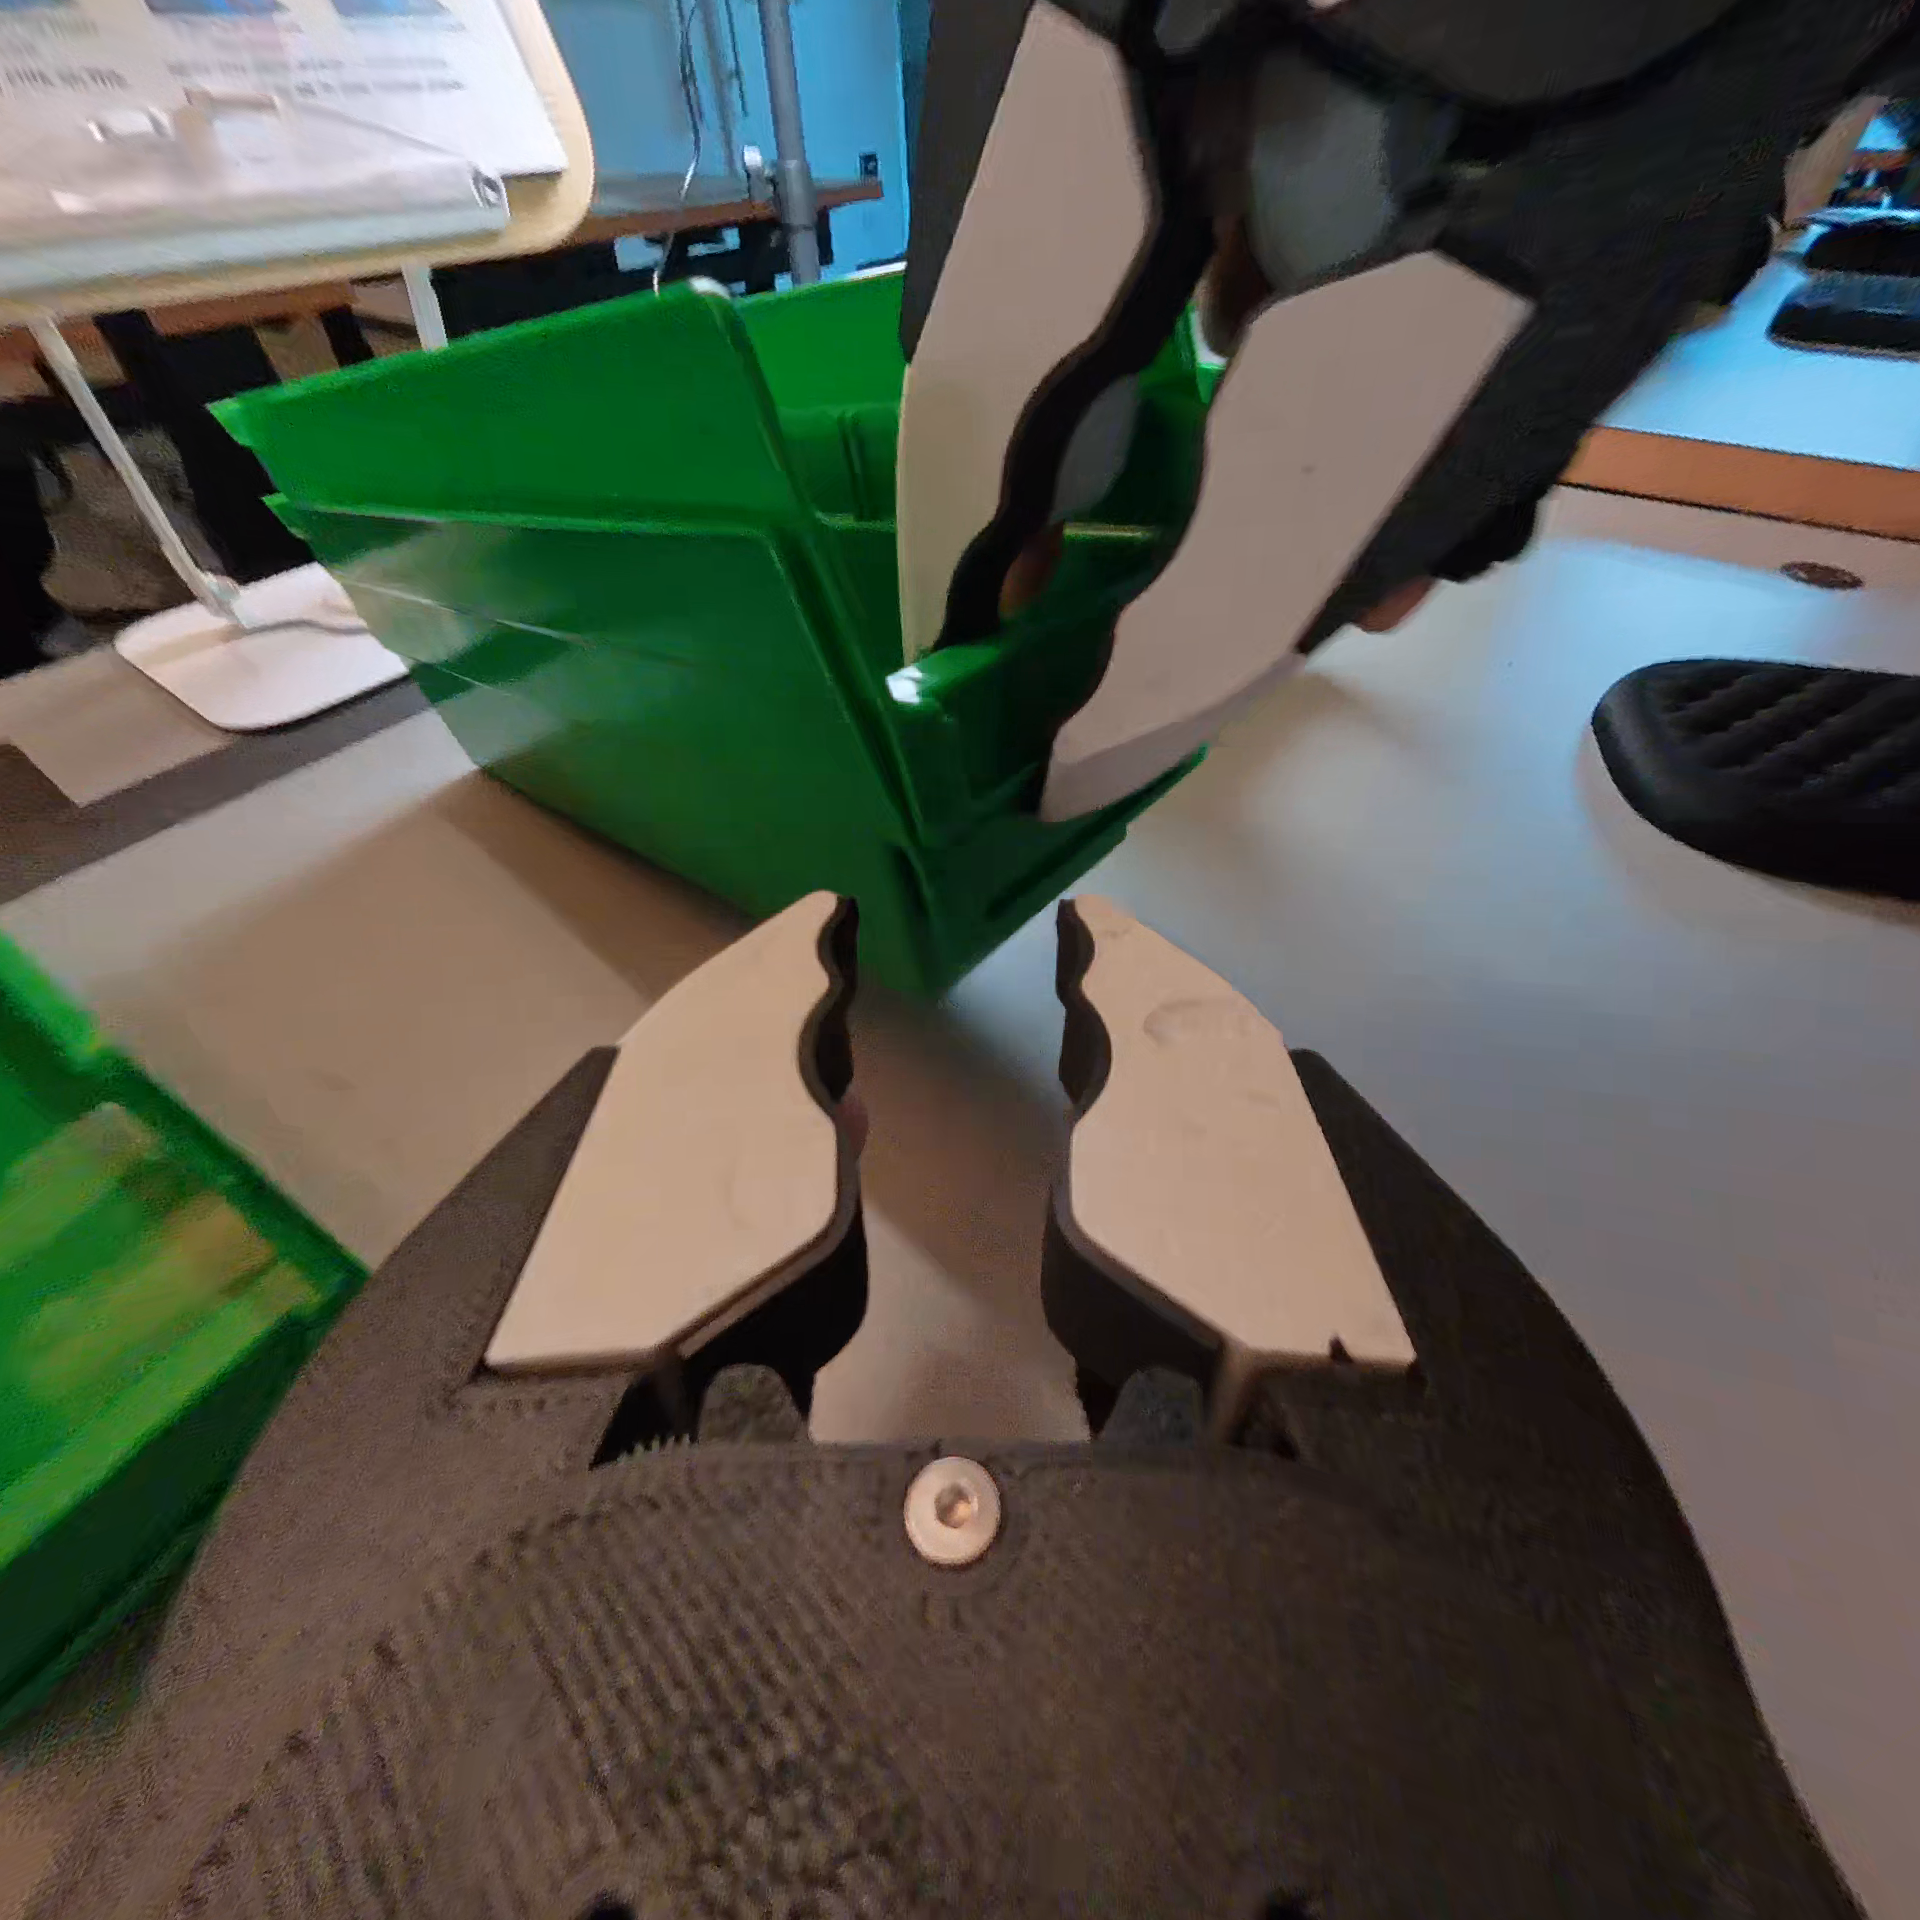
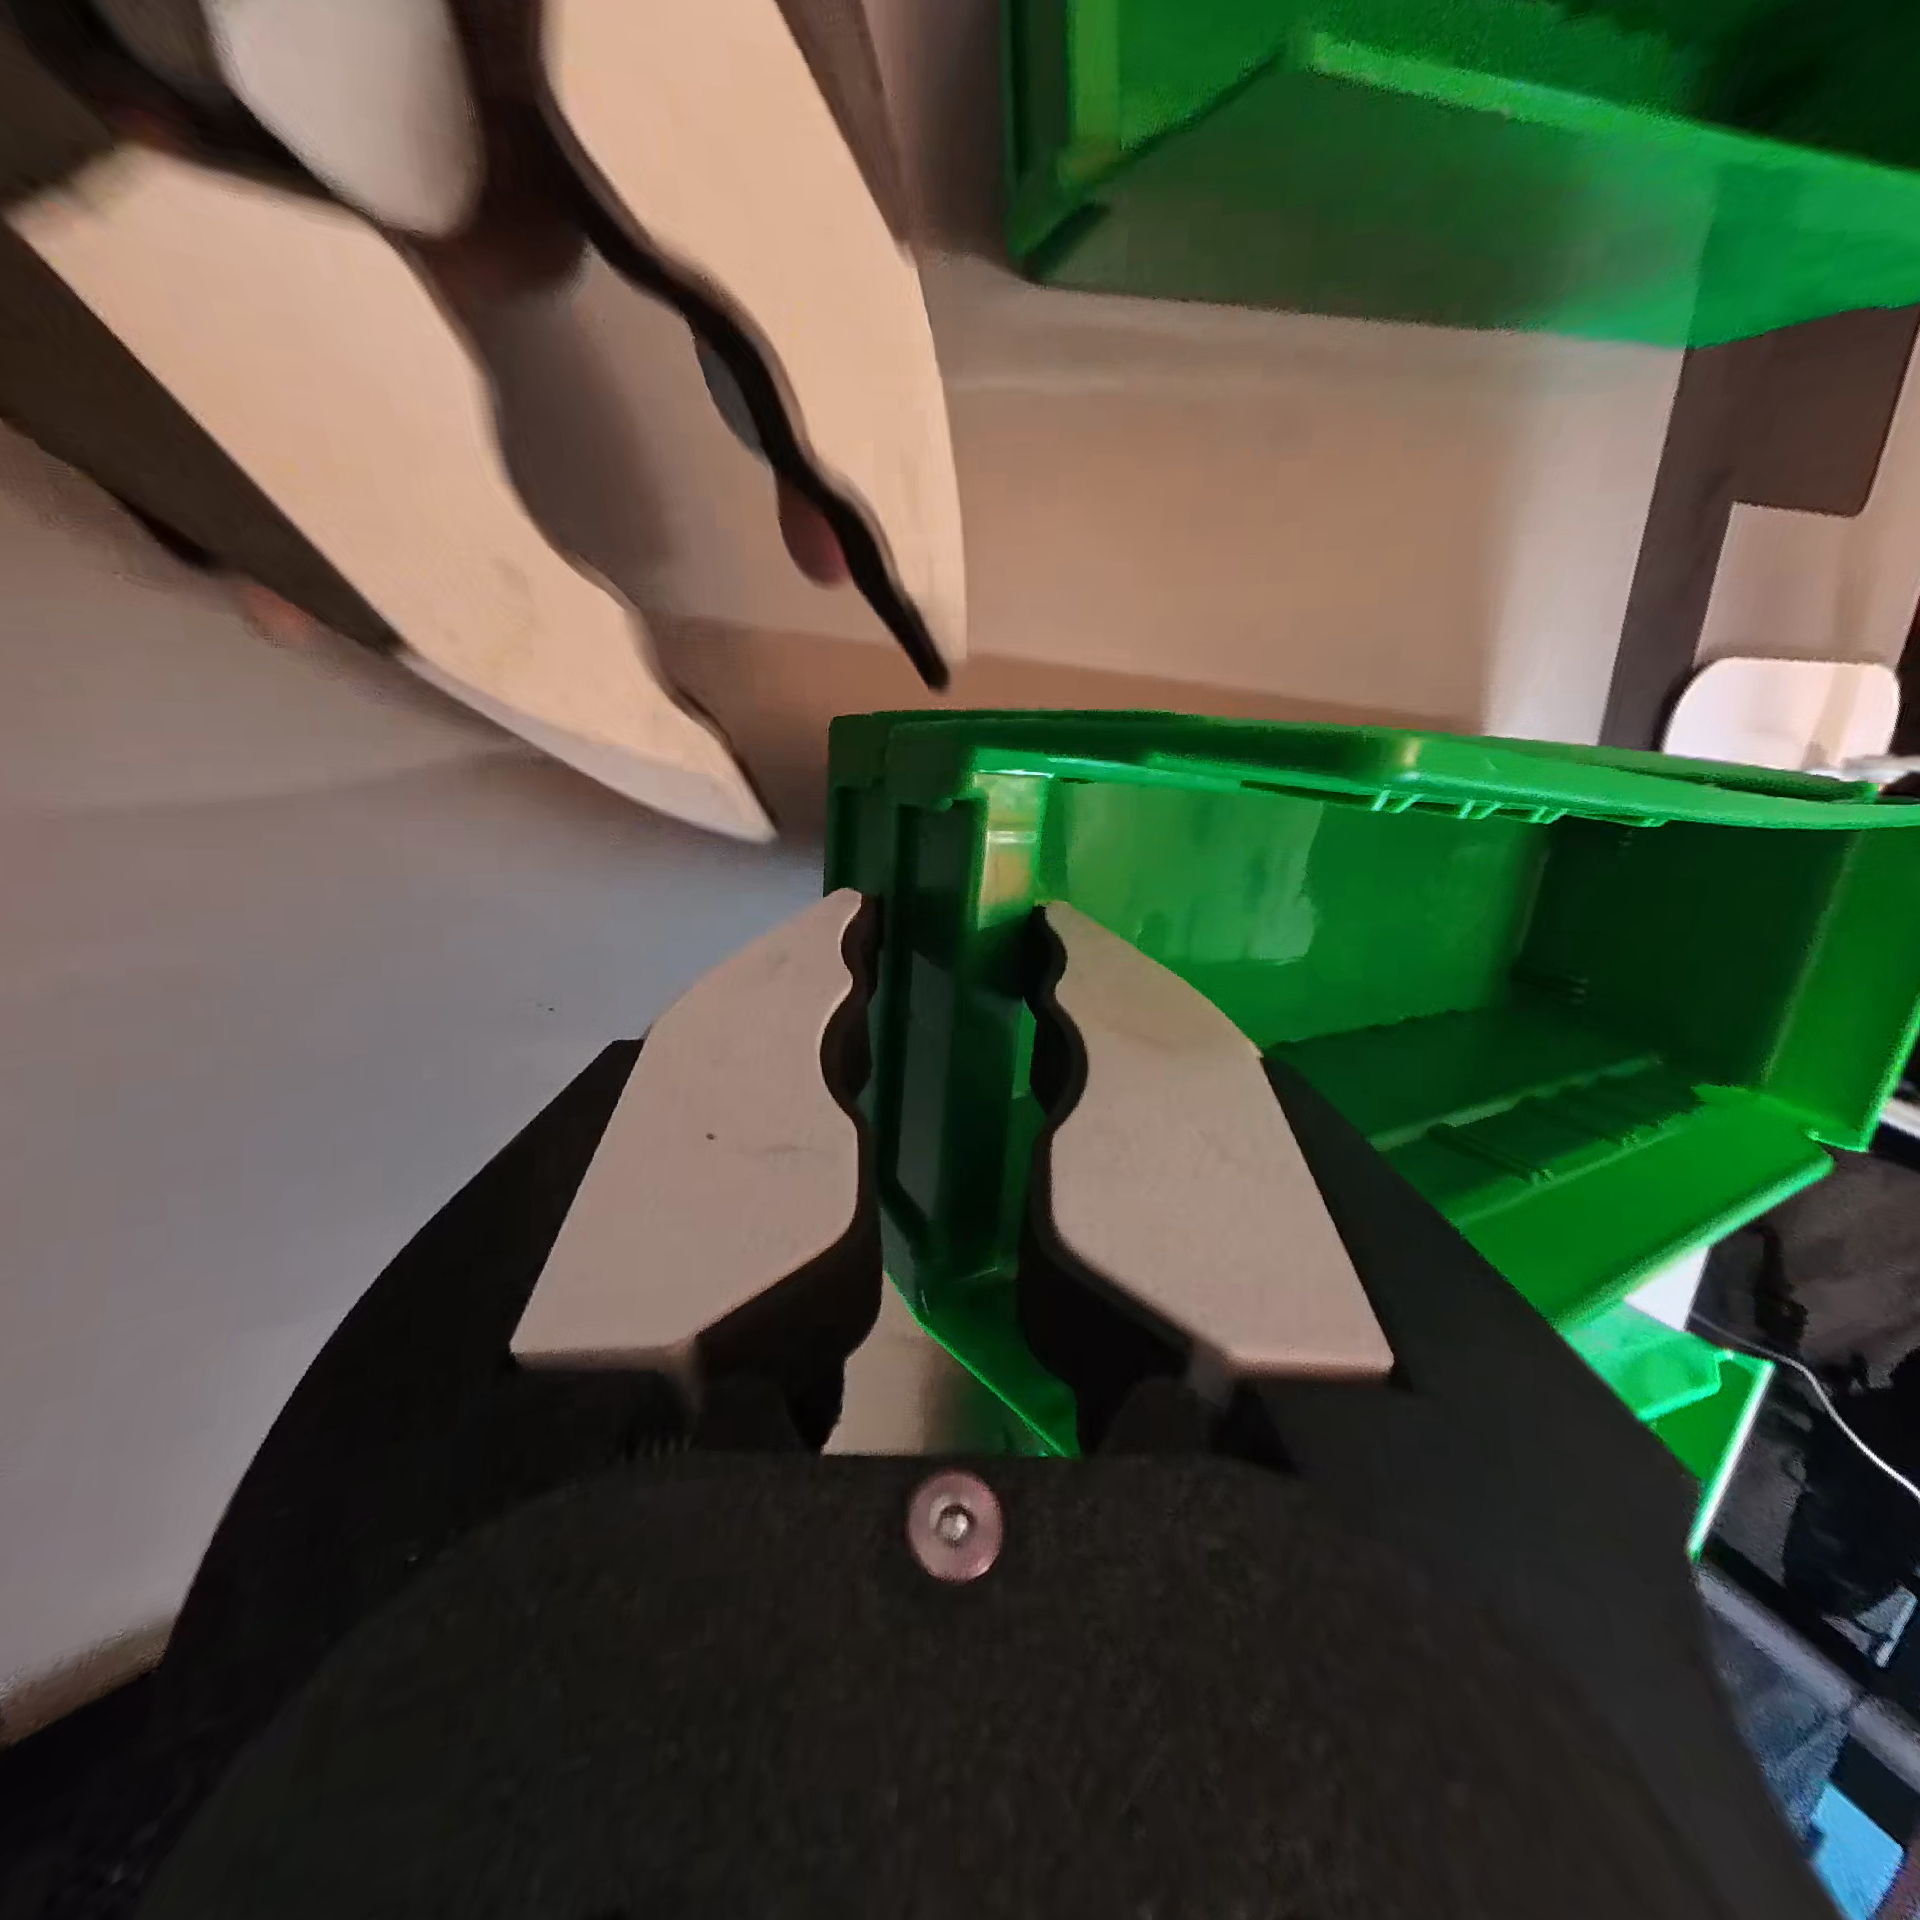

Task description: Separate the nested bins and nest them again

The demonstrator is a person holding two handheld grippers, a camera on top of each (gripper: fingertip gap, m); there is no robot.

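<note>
Right gripper [image 2: 951, 914] is pinching the front wall of the inner green bin [image 2: 1455, 997], one finger outside the wall and one inside the cavity, jaws pressed onto the plastic. Seen from the left wrist view, the same gripper [image 1: 997, 727] is coming down from above onto the near corner of the nested stack of green bins [image 1: 623, 623], which is standing on the pale table [image 1: 1403, 935]; the top bin's rim is sitting tilted, higher than the rims below it. Left gripper [image 1: 956, 914] is hovering just in front of the stack's lower corner, jaws spread with bare table showing between them, gripping nothing; in the right wrist view it [image 2: 831, 727] is appearing blurred at upper left, apart from the bin edge. A separate green bin [image 1: 125, 1299] is sitting at the left edge of the table, well apart from the stack; the right wrist view is showing it [image 2: 1403, 208] near the top. A black padded rest [image 1: 1766, 769] is lying on the table to the right. A white lamp base [image 1: 260, 665] is standing behind the stack.
</note>
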